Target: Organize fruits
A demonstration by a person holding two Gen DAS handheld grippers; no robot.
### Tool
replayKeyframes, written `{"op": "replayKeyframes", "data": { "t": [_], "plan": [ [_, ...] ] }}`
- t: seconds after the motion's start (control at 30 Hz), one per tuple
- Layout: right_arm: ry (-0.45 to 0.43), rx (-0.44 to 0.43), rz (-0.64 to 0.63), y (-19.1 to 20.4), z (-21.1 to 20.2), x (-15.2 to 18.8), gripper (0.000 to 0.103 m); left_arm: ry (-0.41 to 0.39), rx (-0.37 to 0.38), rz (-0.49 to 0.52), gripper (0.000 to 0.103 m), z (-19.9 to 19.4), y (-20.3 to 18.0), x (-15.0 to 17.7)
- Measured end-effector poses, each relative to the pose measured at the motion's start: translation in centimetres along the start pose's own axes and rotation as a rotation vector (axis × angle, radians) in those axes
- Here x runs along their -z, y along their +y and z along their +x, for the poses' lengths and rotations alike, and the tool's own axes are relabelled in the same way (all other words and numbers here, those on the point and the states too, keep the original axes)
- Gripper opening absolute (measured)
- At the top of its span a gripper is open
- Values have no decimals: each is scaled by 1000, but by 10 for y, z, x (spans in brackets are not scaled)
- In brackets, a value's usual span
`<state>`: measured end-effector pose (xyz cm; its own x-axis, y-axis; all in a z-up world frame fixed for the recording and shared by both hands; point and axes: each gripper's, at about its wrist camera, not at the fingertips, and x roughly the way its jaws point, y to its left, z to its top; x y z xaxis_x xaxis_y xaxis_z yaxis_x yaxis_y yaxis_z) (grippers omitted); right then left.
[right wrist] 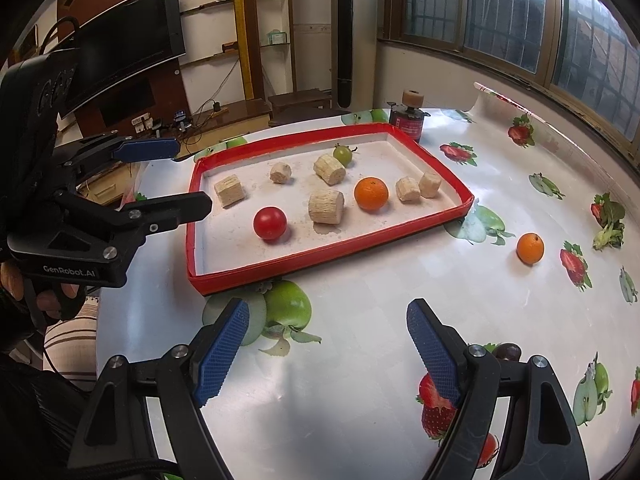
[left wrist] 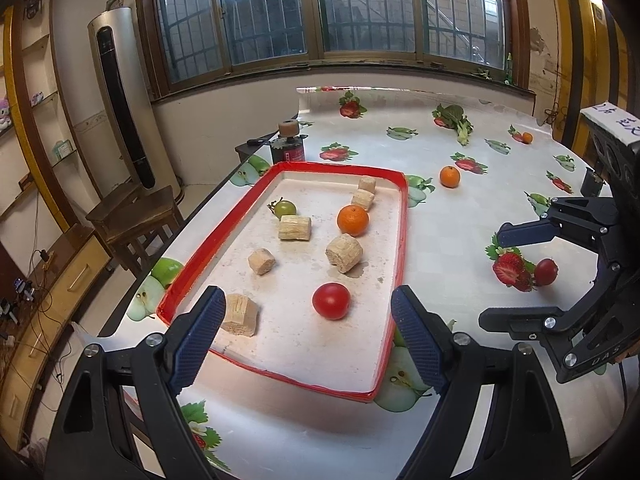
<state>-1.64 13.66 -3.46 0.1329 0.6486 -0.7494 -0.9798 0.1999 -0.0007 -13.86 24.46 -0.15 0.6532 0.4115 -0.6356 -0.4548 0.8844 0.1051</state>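
A red-rimmed tray (left wrist: 403,240) (right wrist: 328,256) holds a red tomato (left wrist: 331,301) (right wrist: 270,223), an orange (left wrist: 352,220) (right wrist: 371,193), a green tomato (left wrist: 285,208) (right wrist: 343,155) and several tan sugarcane-like chunks (left wrist: 344,252) (right wrist: 326,207). A second orange (left wrist: 449,176) (right wrist: 530,248) lies on the table beyond the tray. A dark red fruit (left wrist: 545,271) lies right of the tray, near my right gripper (left wrist: 490,276). My left gripper (left wrist: 308,336) (right wrist: 190,174) is open over the tray's near edge, empty. My right gripper (right wrist: 328,352) is open and empty above the tablecloth.
The table carries a fruit-print cloth (left wrist: 460,216) (right wrist: 360,320). A dark red can (left wrist: 288,148) (right wrist: 408,120) with a cork top stands behind the tray. A leafy green (left wrist: 458,122) (right wrist: 610,224) and a tiny orange (left wrist: 527,137) lie at the far side.
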Motion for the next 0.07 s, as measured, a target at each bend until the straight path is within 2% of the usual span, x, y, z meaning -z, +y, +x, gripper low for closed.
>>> {"op": "replayKeyframes", "data": {
  "t": [0.07],
  "plan": [
    [2,-5,7,0,0,1,83,6,11,6,85,0,-1,0]
  ]
}}
